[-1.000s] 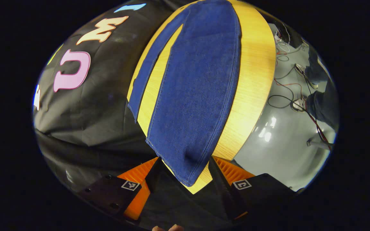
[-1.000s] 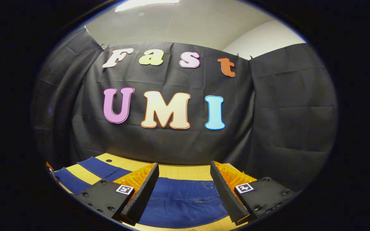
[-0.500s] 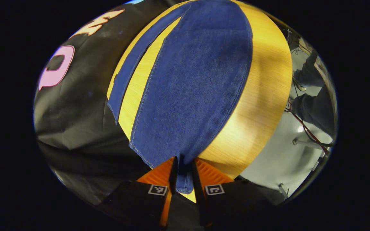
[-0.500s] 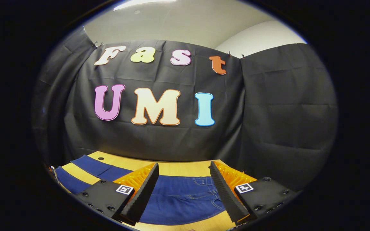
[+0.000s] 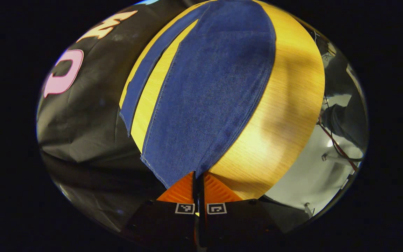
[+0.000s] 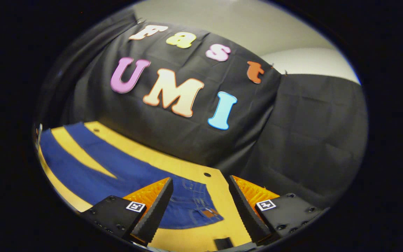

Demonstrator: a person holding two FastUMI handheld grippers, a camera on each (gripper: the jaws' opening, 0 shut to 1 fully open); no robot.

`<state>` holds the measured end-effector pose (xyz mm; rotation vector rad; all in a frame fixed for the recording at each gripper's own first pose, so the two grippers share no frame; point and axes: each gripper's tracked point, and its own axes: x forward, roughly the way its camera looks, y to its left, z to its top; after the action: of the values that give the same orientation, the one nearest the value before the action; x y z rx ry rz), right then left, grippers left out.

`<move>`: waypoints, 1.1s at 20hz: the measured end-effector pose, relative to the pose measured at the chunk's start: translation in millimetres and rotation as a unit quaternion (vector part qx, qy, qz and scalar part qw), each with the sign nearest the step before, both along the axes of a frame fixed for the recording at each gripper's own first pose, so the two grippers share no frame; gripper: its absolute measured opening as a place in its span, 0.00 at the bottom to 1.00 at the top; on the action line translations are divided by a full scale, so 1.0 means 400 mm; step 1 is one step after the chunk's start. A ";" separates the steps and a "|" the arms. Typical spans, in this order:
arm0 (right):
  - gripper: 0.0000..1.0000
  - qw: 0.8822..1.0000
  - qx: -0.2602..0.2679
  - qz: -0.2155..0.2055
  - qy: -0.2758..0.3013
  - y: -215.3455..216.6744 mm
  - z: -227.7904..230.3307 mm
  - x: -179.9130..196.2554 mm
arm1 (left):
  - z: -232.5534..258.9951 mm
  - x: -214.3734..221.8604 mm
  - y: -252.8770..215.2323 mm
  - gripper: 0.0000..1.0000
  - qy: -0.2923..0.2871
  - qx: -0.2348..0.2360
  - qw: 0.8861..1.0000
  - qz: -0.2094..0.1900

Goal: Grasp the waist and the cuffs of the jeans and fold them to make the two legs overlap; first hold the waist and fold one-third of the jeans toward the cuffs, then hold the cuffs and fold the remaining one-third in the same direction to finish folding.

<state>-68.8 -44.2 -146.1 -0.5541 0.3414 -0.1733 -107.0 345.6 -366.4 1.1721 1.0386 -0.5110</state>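
While my left hand-held gripper (image 5: 198, 182) pinches the jeans (image 5: 208, 87) cuff at the desk (image 5: 285, 105) edge, my right hand-held gripper (image 6: 201, 206) hangs parted above the waist, bare desk beside it

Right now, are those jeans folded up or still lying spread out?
Spread out. The jeans lie flat on the table, both legs apart with bare wood between them. The left tongs pinch one cuff.
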 end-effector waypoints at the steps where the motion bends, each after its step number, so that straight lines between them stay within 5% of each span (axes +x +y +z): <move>1: 1.00 1.000 -0.017 0.007 0.023 -0.021 -0.032 -0.010 | -0.002 0.006 -0.003 0.00 0.002 -0.001 1.000 0.002; 5: 0.99 0.988 -0.083 0.051 0.123 -0.093 -0.203 -0.051 | -0.008 0.012 0.000 0.00 0.009 0.019 1.000 -0.010; 10: 0.99 0.941 -0.185 0.142 0.244 -0.140 -0.418 -0.100 | 0.001 -0.006 0.000 0.00 0.022 0.033 0.999 0.008; 15: 1.00 0.920 -0.200 0.180 0.285 -0.147 -0.514 -0.101 | 0.002 -0.008 0.000 0.00 0.032 0.047 0.998 0.012; 22: 0.92 0.875 -0.263 0.263 0.311 -0.121 -0.591 -0.045 | -0.001 -0.006 0.003 0.00 0.030 0.057 0.998 0.019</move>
<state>-86.7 -92.4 -382.6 -1.2277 0.7647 0.4730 -109.6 347.0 -366.7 1.2414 1.1525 -0.4635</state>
